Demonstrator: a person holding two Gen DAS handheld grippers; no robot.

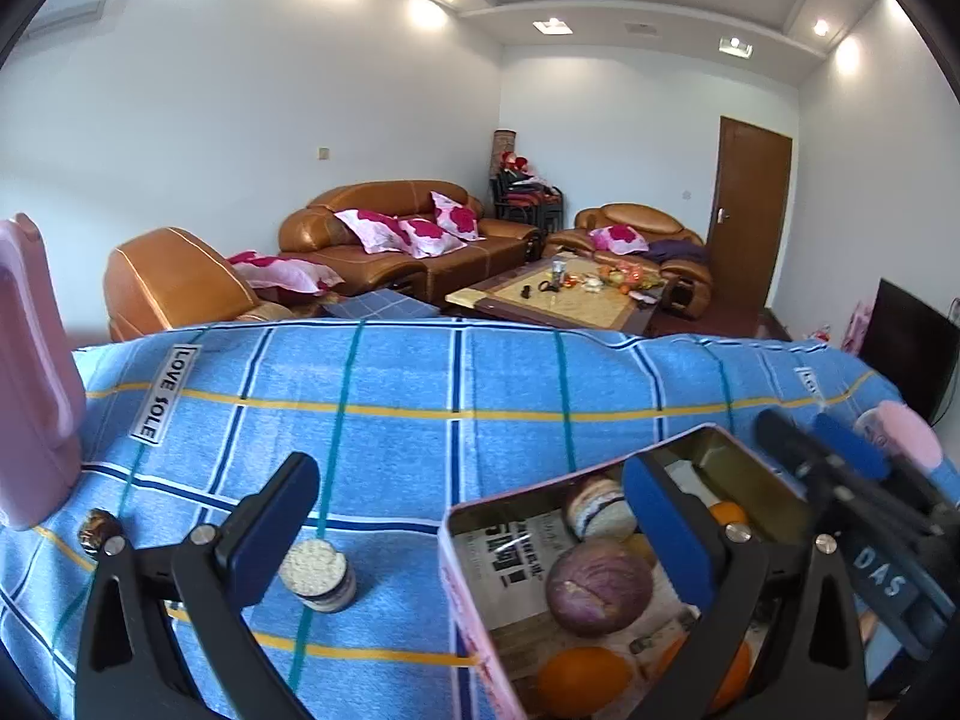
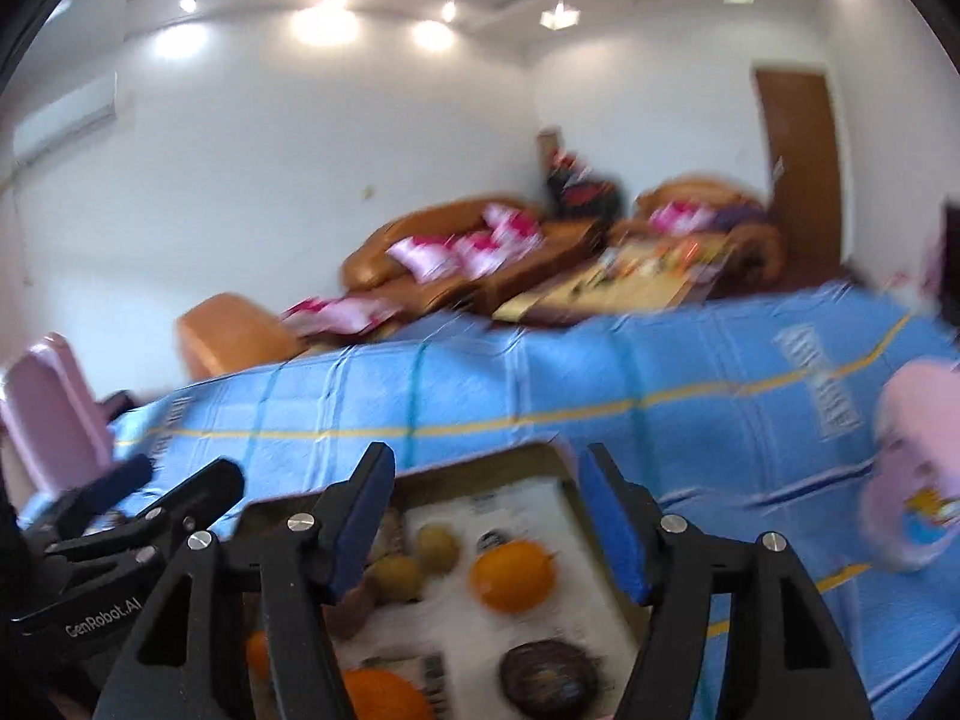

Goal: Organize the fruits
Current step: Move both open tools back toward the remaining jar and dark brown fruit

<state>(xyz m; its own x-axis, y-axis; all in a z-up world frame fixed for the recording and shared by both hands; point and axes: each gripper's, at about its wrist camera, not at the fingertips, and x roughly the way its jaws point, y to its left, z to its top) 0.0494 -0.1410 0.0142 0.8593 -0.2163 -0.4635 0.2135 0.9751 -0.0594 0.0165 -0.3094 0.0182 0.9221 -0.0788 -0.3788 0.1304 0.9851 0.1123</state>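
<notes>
A pink-rimmed tin box (image 1: 474,618) lies on the blue checked cloth and holds oranges (image 1: 582,681), a purple round fruit (image 1: 600,585) and a pale bun-like item (image 1: 600,510). My left gripper (image 1: 474,516) is open and empty, its right finger over the box. A small round sesame-topped item (image 1: 315,570) lies between its fingers on the cloth. In the blurred right wrist view the box (image 2: 540,456) holds an orange (image 2: 513,575), two brownish fruits (image 2: 420,561) and a dark round one (image 2: 546,678). My right gripper (image 2: 489,516) is open and empty above it.
A pink container (image 1: 30,372) stands at the cloth's left edge; it also shows in the right wrist view (image 2: 54,414). A small dark wrapped item (image 1: 99,531) lies near it. A pink object (image 2: 918,474) sits at the right. Sofas (image 1: 408,234) and a coffee table (image 1: 564,294) lie beyond.
</notes>
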